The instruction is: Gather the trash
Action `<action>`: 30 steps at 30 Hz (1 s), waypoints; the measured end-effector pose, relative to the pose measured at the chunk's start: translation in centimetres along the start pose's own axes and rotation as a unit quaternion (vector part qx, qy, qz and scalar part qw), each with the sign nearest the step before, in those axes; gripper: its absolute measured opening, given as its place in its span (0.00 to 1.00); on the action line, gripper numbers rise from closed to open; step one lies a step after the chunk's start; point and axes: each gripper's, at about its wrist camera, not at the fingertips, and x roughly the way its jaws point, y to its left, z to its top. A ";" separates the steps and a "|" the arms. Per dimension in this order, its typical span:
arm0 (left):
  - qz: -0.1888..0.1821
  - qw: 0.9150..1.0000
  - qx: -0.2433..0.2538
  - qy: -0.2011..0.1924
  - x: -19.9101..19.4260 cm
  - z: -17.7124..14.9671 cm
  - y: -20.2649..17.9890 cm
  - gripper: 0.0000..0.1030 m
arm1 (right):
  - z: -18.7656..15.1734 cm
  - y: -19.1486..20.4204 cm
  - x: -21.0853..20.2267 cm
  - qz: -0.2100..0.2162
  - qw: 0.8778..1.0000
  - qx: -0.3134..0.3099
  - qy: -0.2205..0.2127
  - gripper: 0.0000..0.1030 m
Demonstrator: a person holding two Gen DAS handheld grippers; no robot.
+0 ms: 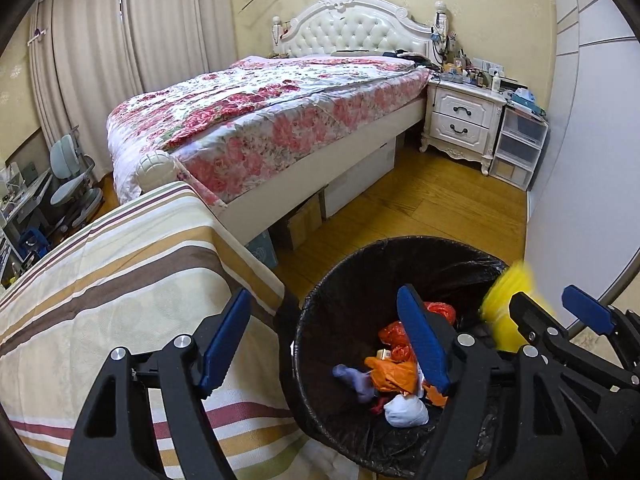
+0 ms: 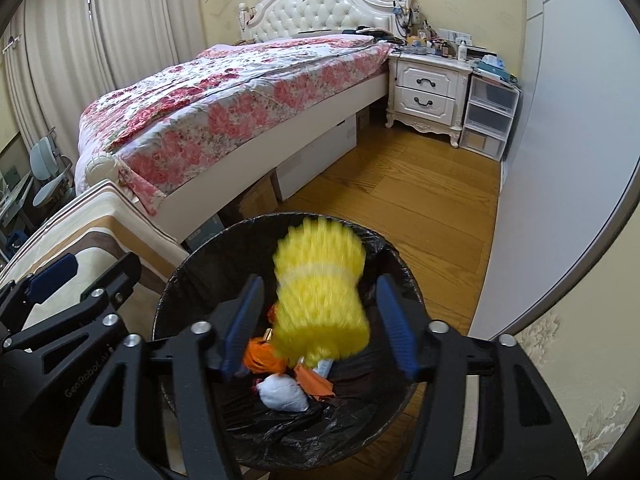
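Note:
A round bin with a black liner (image 1: 320,312) (image 2: 192,276) stands on the wood floor below both grippers. Inside lie orange bags (image 1: 394,374), a white wad (image 1: 406,410) (image 2: 282,396) and a purple scrap (image 1: 356,380). A blurred yellow ribbed piece of trash (image 2: 320,300) (image 1: 502,308) hangs over the bin's mouth between the fingers of my right gripper (image 2: 320,292); both pads stand clear of it, so the gripper is open. My left gripper (image 1: 324,340) is open and empty, straddling the bin's left rim, one finger over the striped cloth.
A striped cloth-covered surface (image 1: 120,280) borders the bin on the left. Behind it are a bed with a floral quilt (image 1: 260,112), boxes under the bed (image 1: 304,220), a white nightstand (image 1: 460,120), plastic drawers (image 1: 516,148) and a white wardrobe wall (image 2: 560,160) on the right.

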 end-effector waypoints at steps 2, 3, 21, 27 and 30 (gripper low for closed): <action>0.004 1.000 0.000 0.001 0.1 0.0 0.1 0.74 | -0.1 -0.2 0.0 -0.004 1.000 0.002 0.000 0.60; 0.006 1.000 -0.002 0.001 0.0 0.0 0.2 0.74 | -0.1 -0.2 -0.1 -0.005 1.000 0.003 0.000 0.62; 0.032 0.999 -0.038 -0.023 -4.8 -1.6 3.9 0.81 | -1.2 0.7 -4.1 -0.022 0.999 -0.008 -0.023 0.87; 0.038 0.997 -0.053 -0.034 -7.1 -2.6 5.4 0.81 | -1.7 1.5 -6.1 -0.008 0.999 -0.011 -0.033 0.89; 0.039 0.997 -0.059 -0.041 -8.2 -3.0 6.1 0.82 | -2.1 2.0 -7.1 -0.003 0.999 -0.015 -0.040 0.89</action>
